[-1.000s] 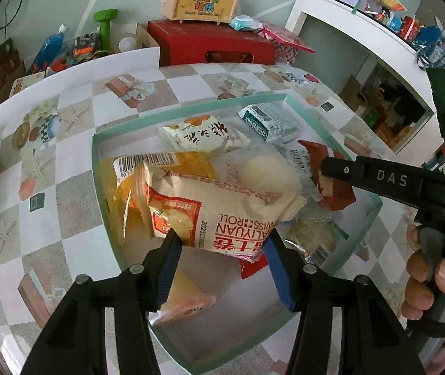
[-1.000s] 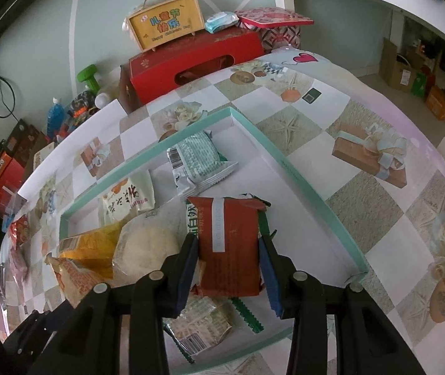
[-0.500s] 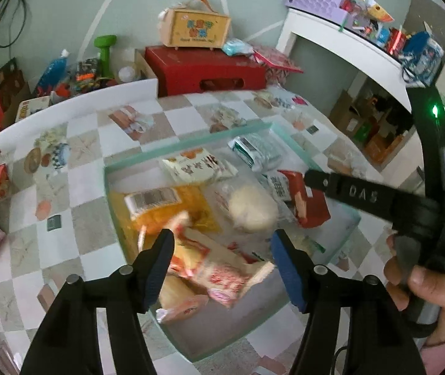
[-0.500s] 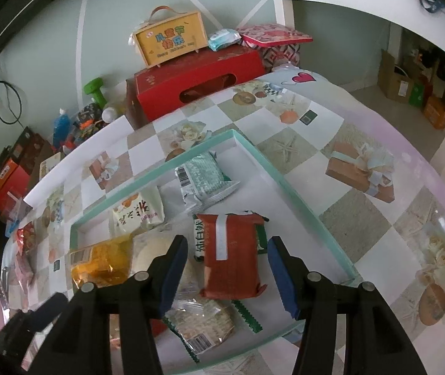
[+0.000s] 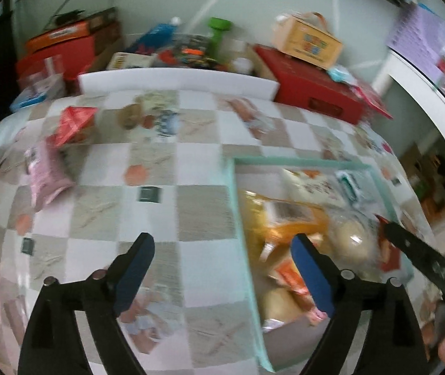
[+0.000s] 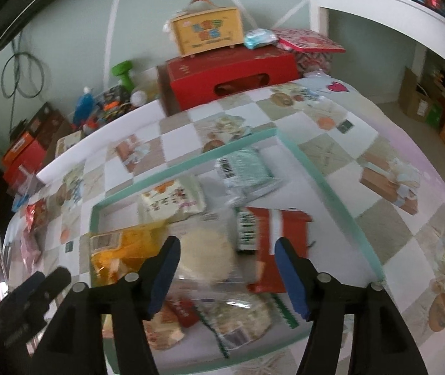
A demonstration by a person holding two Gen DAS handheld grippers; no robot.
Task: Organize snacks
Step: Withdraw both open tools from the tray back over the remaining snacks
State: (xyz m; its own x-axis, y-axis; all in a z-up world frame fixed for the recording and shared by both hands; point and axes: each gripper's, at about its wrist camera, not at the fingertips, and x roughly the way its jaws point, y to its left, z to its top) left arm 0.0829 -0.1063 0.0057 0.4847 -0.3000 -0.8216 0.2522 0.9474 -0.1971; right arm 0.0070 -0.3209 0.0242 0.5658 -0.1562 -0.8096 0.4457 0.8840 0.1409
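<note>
Two handheld claws are hovering over a checkered worktop (image 5: 160, 156). The left claw (image 5: 222, 261) is gaping wide and holding nothing, its blue-padded fingers straddling the left wall of a shallow mint-green tray (image 5: 234, 206), one finger over the bare worktop and the other over the snacks. The right claw (image 6: 227, 261) is also spread wide and empty, hanging above the tray's middle. Inside the tray (image 6: 325, 184), snack packets are lying in a loose heap: a yellow packet (image 6: 119, 248), a pale round bun (image 6: 206, 254), a red packet (image 6: 280, 234), a green-and-white packet (image 6: 244, 168). Outside the tray, on the worktop's far left, a pink packet (image 5: 46, 175) and a red packet (image 5: 72, 122) are lying apart from the rest.
</note>
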